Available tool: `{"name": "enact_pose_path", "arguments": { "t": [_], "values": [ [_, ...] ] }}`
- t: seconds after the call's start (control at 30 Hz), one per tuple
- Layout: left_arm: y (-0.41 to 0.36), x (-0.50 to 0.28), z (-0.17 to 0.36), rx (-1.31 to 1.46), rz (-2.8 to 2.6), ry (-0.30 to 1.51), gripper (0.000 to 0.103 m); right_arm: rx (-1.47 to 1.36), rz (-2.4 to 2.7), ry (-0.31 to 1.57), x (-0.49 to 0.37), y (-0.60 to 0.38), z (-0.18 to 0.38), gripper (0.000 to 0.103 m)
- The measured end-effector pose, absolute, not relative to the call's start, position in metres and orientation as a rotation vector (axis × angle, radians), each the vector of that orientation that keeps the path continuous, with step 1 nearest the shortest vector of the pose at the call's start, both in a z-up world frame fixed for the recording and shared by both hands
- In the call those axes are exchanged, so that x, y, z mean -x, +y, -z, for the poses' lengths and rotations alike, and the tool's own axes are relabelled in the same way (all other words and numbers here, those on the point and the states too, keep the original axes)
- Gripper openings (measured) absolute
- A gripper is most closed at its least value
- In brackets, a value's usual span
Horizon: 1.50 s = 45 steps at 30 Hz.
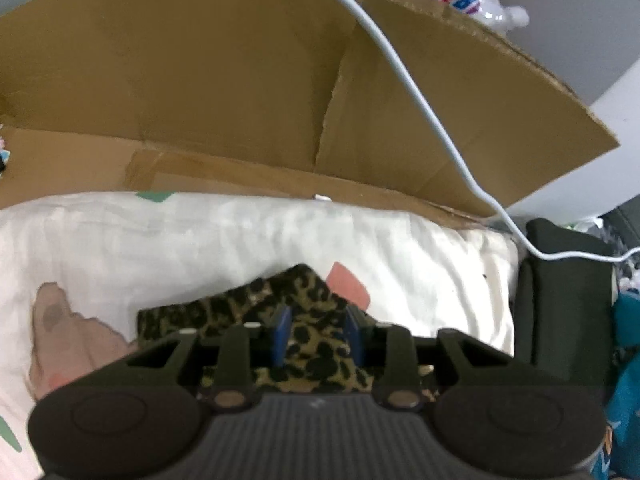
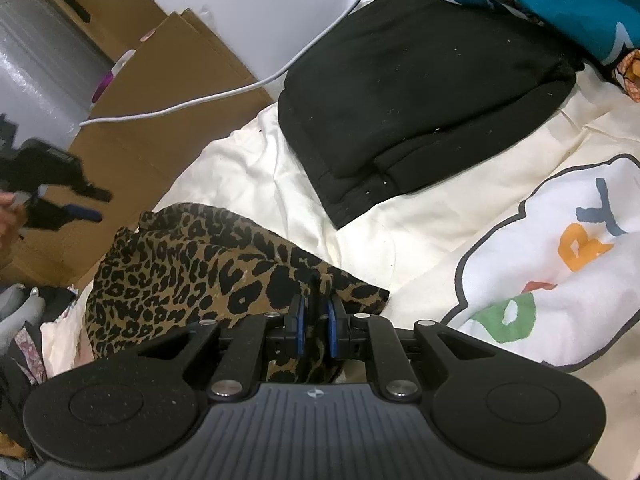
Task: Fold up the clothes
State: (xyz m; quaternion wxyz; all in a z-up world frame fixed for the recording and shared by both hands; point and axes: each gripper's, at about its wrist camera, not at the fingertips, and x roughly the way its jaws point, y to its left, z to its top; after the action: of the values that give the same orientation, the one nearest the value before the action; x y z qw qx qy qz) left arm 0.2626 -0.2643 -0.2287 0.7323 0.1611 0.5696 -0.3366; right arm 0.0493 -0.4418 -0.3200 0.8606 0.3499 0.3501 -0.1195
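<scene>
A leopard-print garment [image 2: 192, 264] lies crumpled on the cream bedsheet [image 2: 420, 248]. My right gripper [image 2: 316, 312] is shut on a raised fold at its near right edge, and dark cloth stands pinched between the blue pads. In the right wrist view my left gripper [image 2: 98, 204] hangs in the air left of the garment, over the cardboard, with nothing in its fingers. In the left wrist view the left gripper [image 1: 318, 316] points down with its blue pads a little apart. The leopard-print garment [image 1: 248, 304] shows below and between the pads, untouched.
A folded black garment [image 2: 420, 100] lies at the back of the bed, with teal cloth [image 2: 560, 0] beyond it. Flattened cardboard [image 1: 200, 80] leans along the bed's far side, and a white cable [image 1: 420, 104] runs across it. A white patch with coloured letters [image 2: 560, 272] is at the right.
</scene>
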Motion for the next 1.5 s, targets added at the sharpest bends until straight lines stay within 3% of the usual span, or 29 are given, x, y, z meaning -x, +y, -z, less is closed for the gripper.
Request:
{"name": "enact_pose_path", "arguments": {
  "t": [0.6, 0.77, 0.9, 1.0, 1.07, 1.2, 1.23, 1.5],
  "values": [
    [-0.269, -0.268, 0.282, -0.378, 0.621, 1.316, 0.029, -0.731, 0.198, 0.712, -0.047, -0.454, 0.318, 0.012],
    [-0.267, -0.271, 0.295, -0.353, 0.613, 1.311, 0.035, -0.72, 0.182, 0.713, -0.048, -0.454, 0.317, 0.012],
    [-0.271, -0.271, 0.299, -0.317, 0.617, 1.313, 0.054, -0.707, 0.168, 0.712, -0.048, -0.453, 0.315, 0.012],
    [-0.276, -0.267, 0.301, -0.333, 0.609, 1.3, 0.055, -0.697, 0.156, 0.709, -0.049, -0.453, 0.313, 0.012],
    [-0.276, -0.266, 0.3, -0.343, 0.598, 1.295, 0.054, -0.692, 0.151, 0.709, -0.05, -0.452, 0.312, 0.012],
    [-0.27, -0.269, 0.293, -0.364, 0.562, 1.297, 0.016, -0.674, 0.146, 0.71, -0.051, -0.45, 0.31, 0.012],
    [-0.267, -0.271, 0.29, -0.353, 0.567, 1.304, 0.012, -0.658, 0.142, 0.711, -0.051, -0.448, 0.31, 0.012],
    [-0.26, -0.272, 0.253, -0.35, 0.667, 1.314, 0.01, -0.68, 0.147, 0.703, -0.049, -0.452, 0.31, 0.012]
  ]
}}
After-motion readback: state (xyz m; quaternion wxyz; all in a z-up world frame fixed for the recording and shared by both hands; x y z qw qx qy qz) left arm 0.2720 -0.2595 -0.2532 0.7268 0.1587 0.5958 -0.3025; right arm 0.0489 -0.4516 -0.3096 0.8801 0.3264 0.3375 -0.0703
